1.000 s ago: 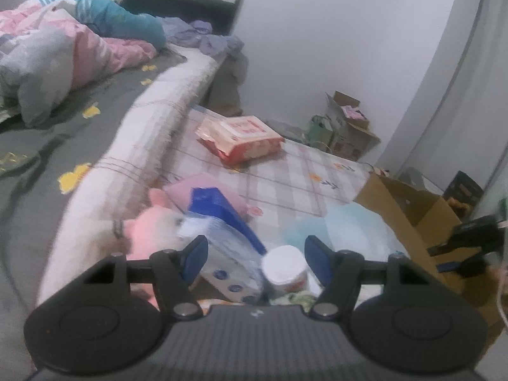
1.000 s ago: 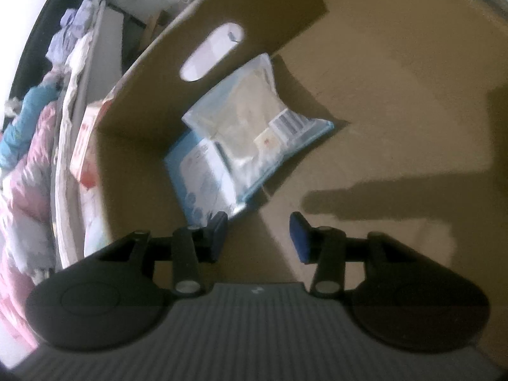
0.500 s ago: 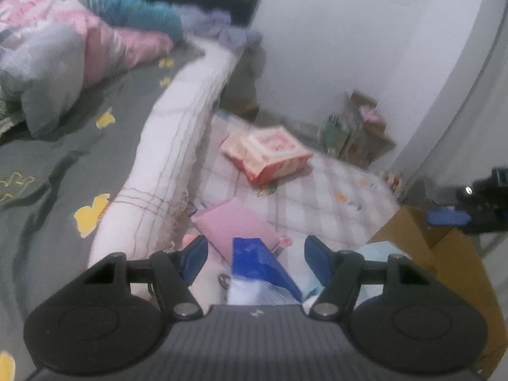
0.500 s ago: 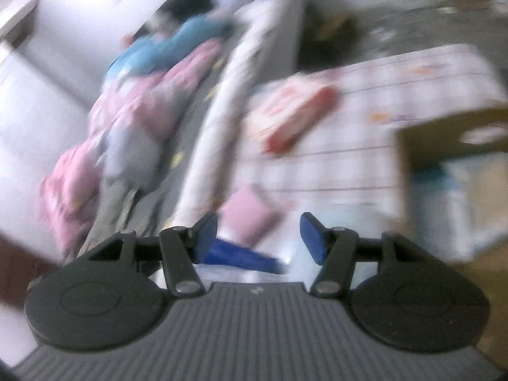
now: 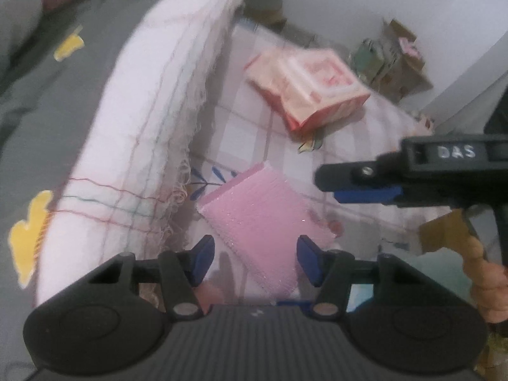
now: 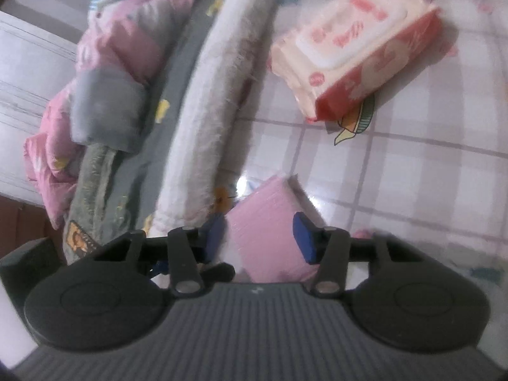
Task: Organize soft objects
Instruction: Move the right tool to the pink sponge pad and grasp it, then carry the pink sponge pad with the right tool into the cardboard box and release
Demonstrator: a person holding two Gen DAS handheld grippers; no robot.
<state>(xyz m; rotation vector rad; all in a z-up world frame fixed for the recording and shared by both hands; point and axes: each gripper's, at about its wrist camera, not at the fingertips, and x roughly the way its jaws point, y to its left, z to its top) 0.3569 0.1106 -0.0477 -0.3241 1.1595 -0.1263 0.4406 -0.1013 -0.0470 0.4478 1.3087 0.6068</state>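
Note:
A flat pink soft pack (image 5: 260,222) lies on the checked mat beside the bed. My left gripper (image 5: 255,265) is open, its blue pads on either side of the pack's near end, just above it. My right gripper (image 6: 262,238) is open too and hovers over the same pink pack (image 6: 270,231). It shows from the side in the left wrist view (image 5: 365,187), to the right of the pack. A red and cream wipes pack (image 5: 309,85) lies farther back on the mat; it also shows in the right wrist view (image 6: 352,47).
The bed's white mattress edge (image 5: 143,111) and grey sheet (image 5: 47,95) run along the left. Pink and grey bedding (image 6: 104,79) is piled on the bed. A cardboard box edge (image 5: 444,231) stands at the right. Small boxes (image 5: 397,60) stand by the far wall.
My right gripper has left the cardboard box and swung over to the mat above the pink pack. My left gripper has moved forward from the pile of packs to the pink pack.

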